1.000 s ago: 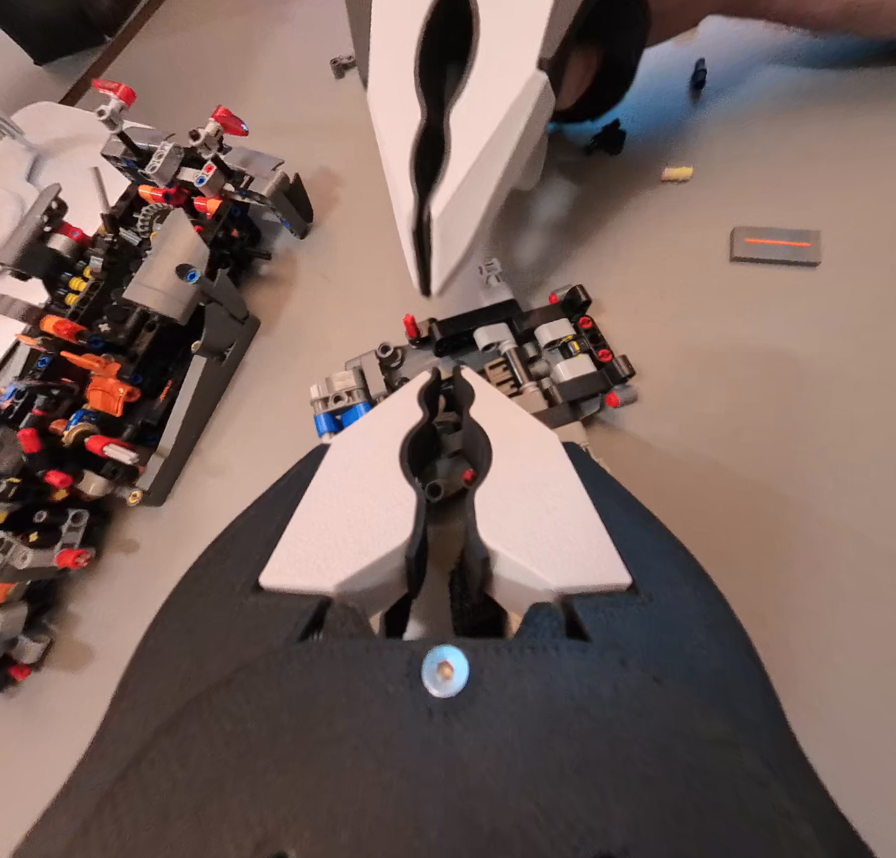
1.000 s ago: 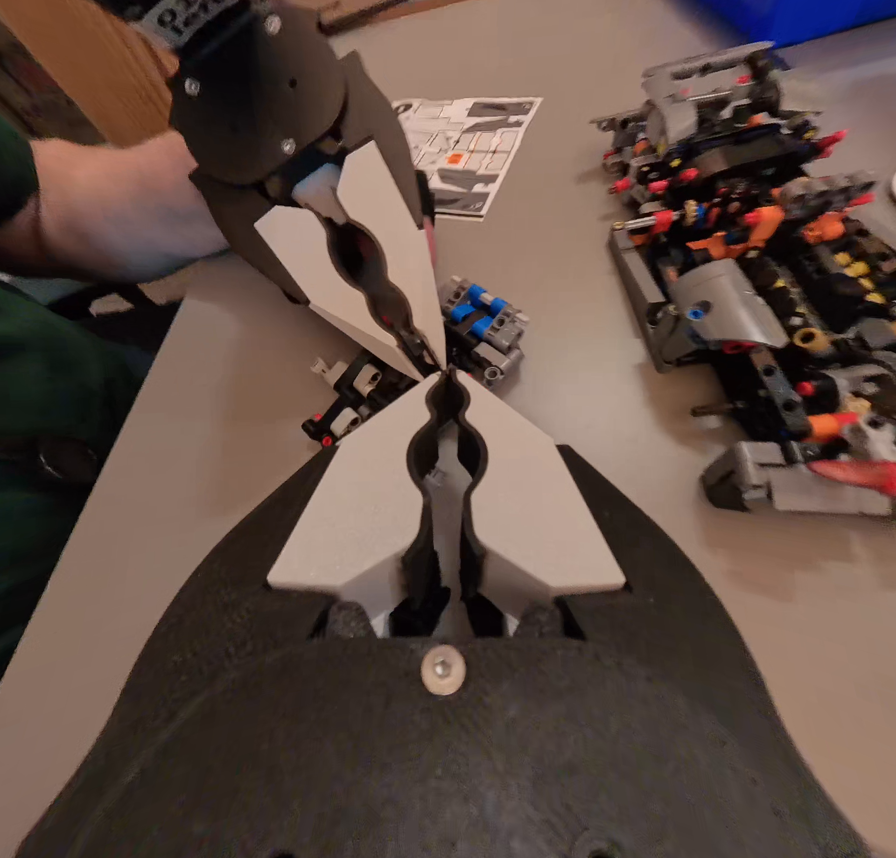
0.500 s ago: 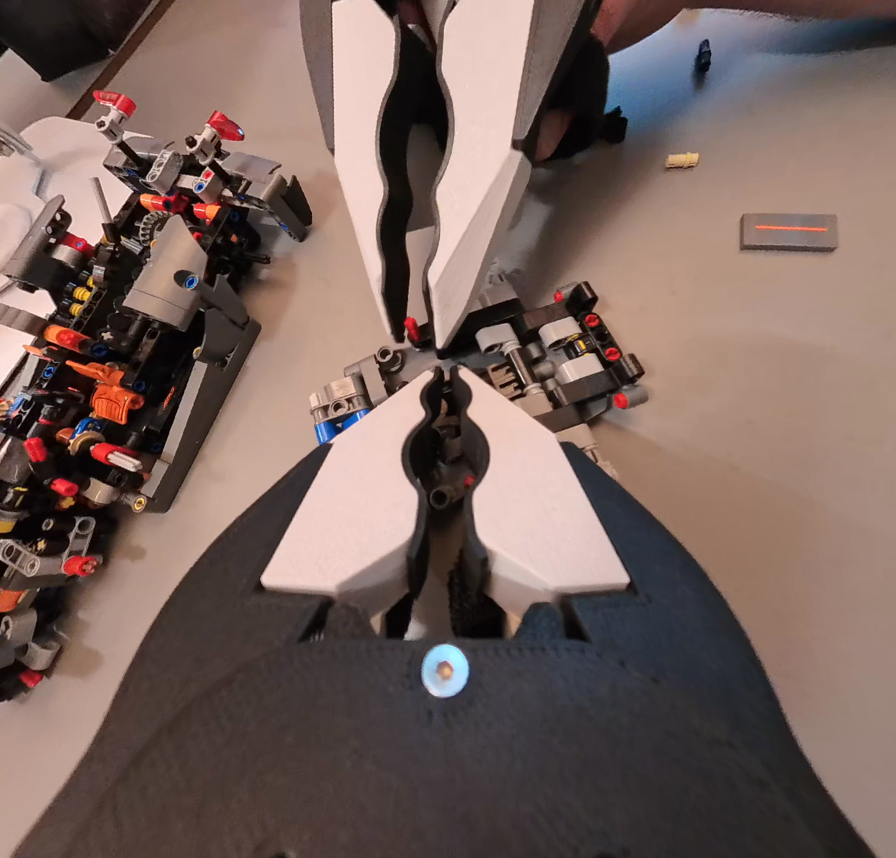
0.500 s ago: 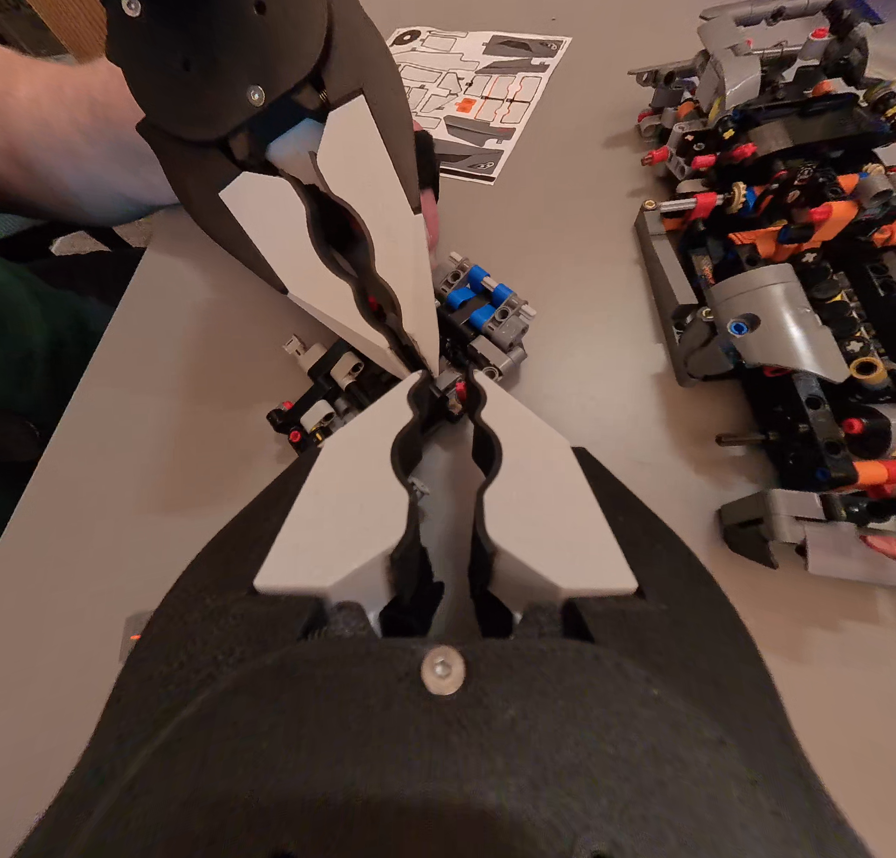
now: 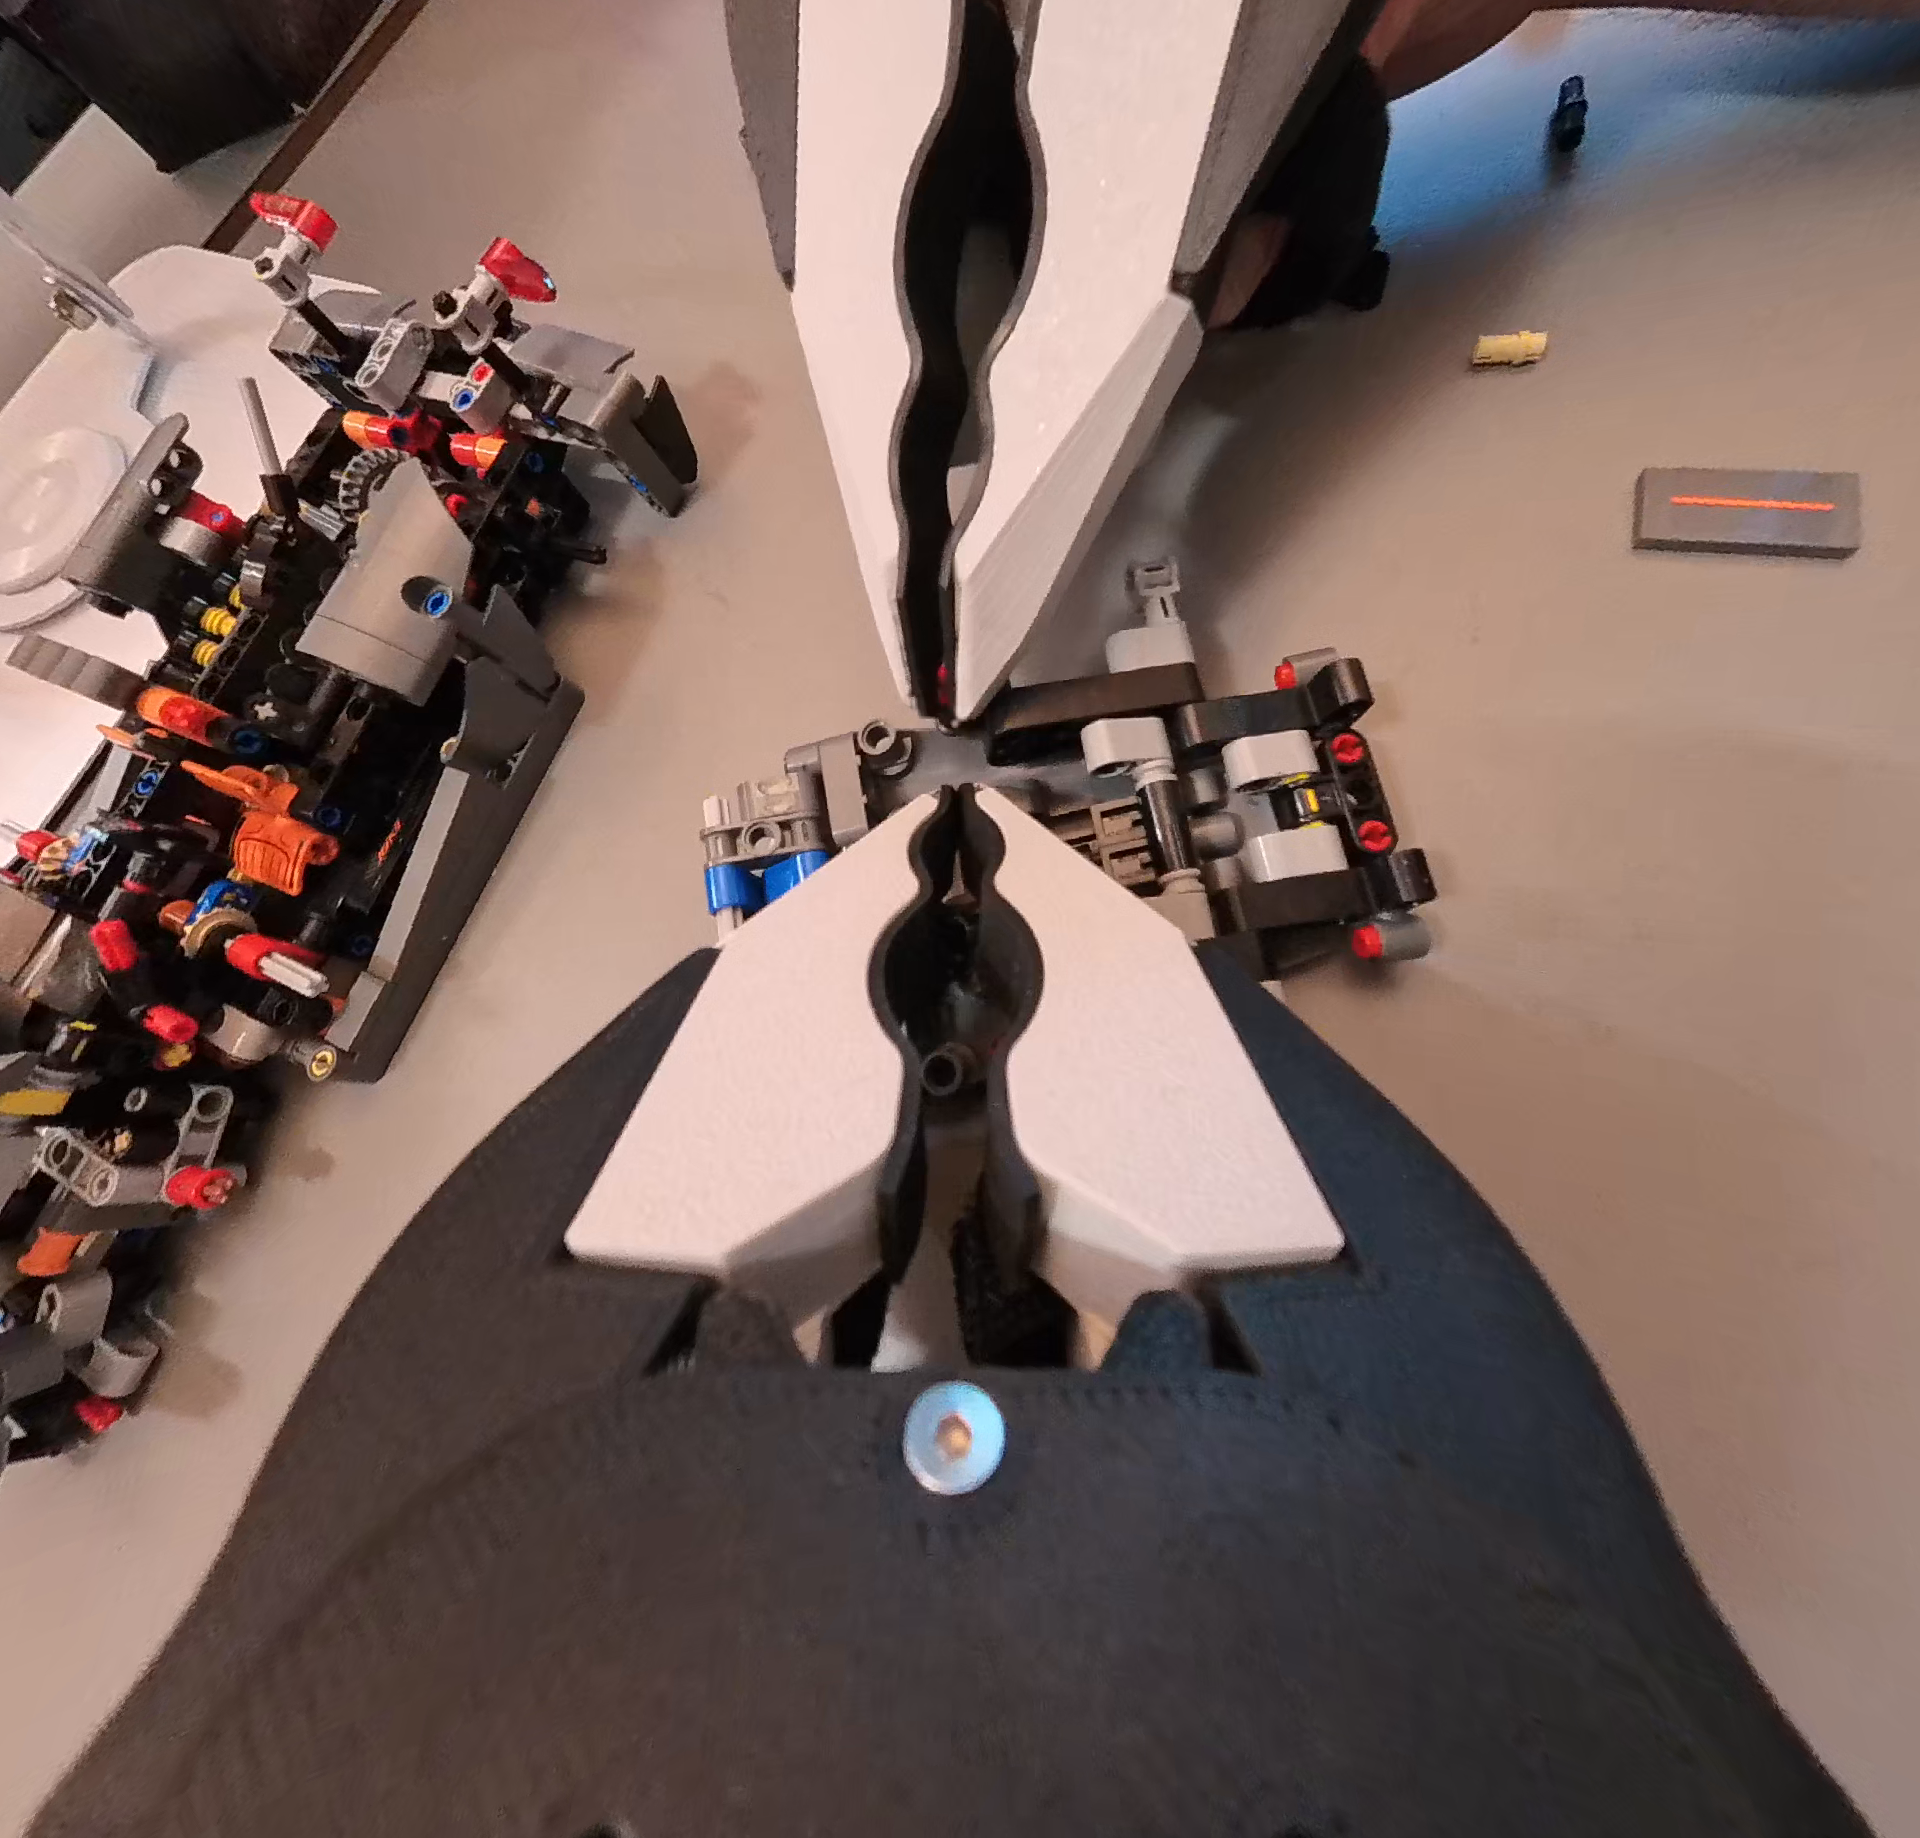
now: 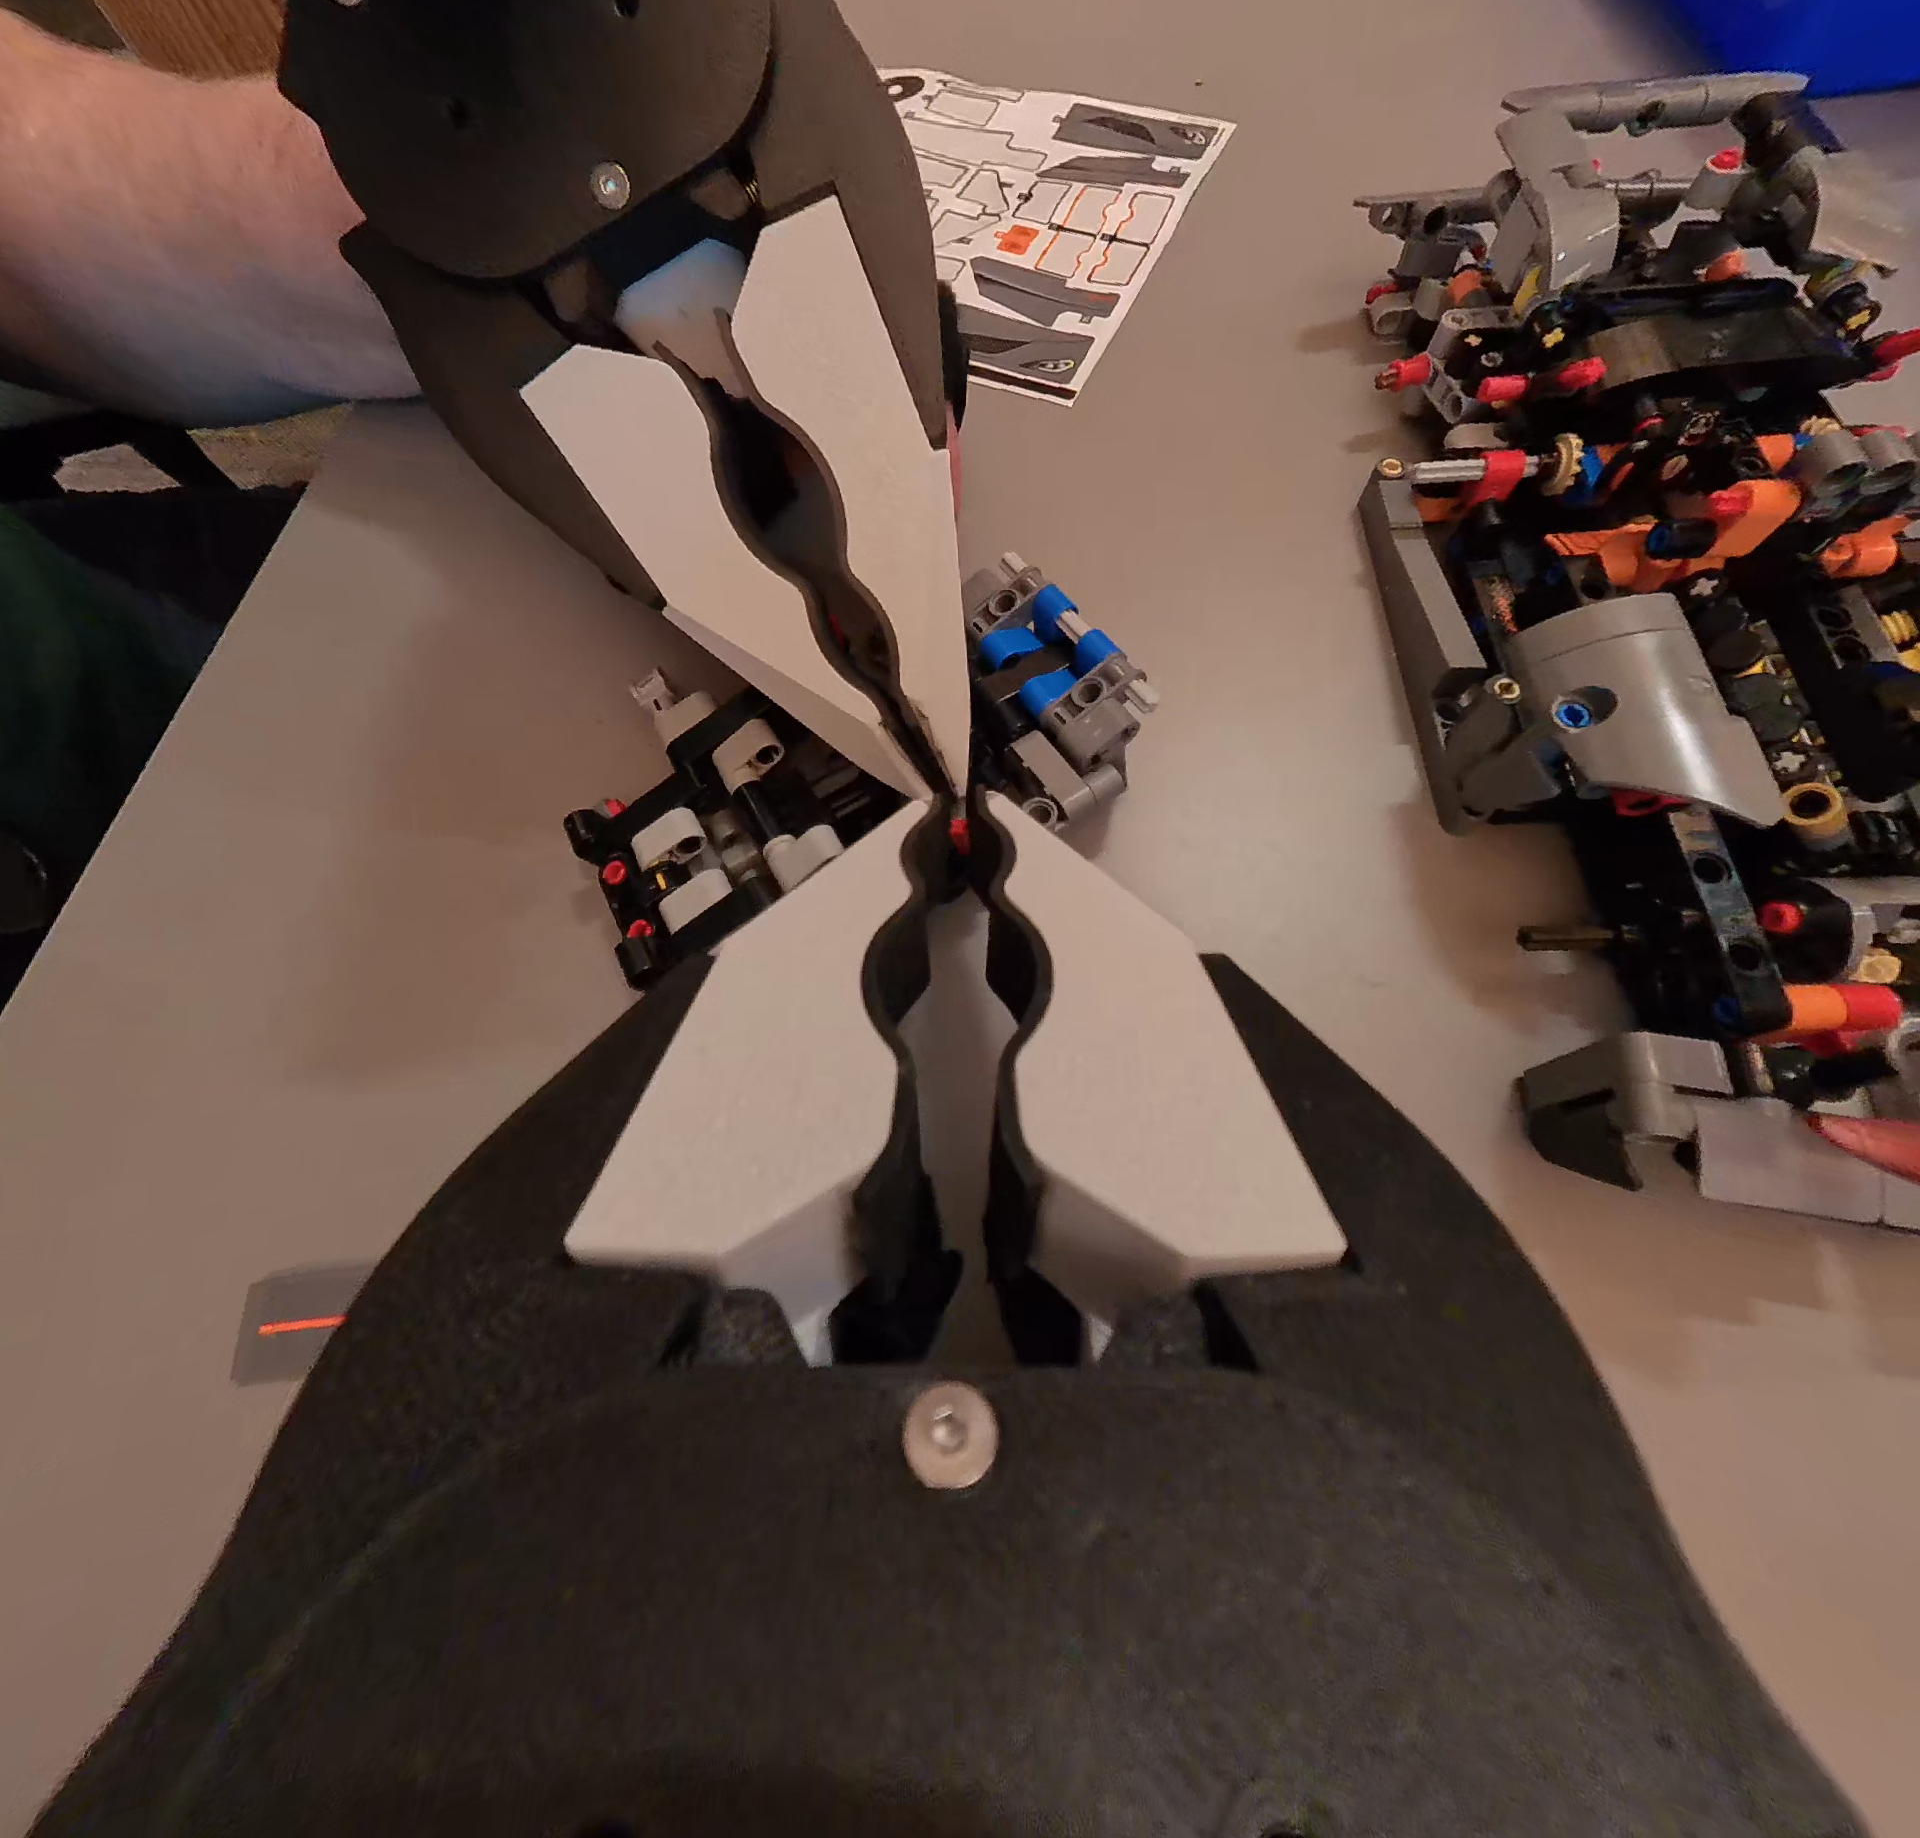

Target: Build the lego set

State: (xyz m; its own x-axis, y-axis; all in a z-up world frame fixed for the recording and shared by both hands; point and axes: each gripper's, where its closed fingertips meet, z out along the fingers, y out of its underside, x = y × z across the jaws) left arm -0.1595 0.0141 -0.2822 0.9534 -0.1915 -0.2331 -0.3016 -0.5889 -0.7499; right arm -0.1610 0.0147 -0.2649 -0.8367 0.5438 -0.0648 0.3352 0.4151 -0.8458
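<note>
As the right claw (image 6: 961,824) comes down from above, it has gone from clenched, to spread, to pinched again in a single second, and this time there's something in it: the small red plastic pin (image 6: 958,832) sticking up from the black-and-grey Technic sub-assembly (image 5: 1226,812). That pin hasn't budged; it sits right between the right claw's tips, which now squeeze it.

Directly opposite, nose to nose, the left claw (image 5: 956,801) keeps its clamp on the near edge of the same sub-assembly, pinning it to the grey table (image 5: 1558,1113), with a black part wedged back in its throat.

So the stage is set: one claw braces, the other has the pin. Whether it gets pushed home or pulled out I can't tell, but either way a straight, careful move looks wise, since the grip is only at the very tips.

Well off to the left claw's left waits the big orange-and-black car chassis (image 5: 312,749). Beyond the right claw lies the printed sticker sheet (image 6: 1060,230), untouched.
</note>
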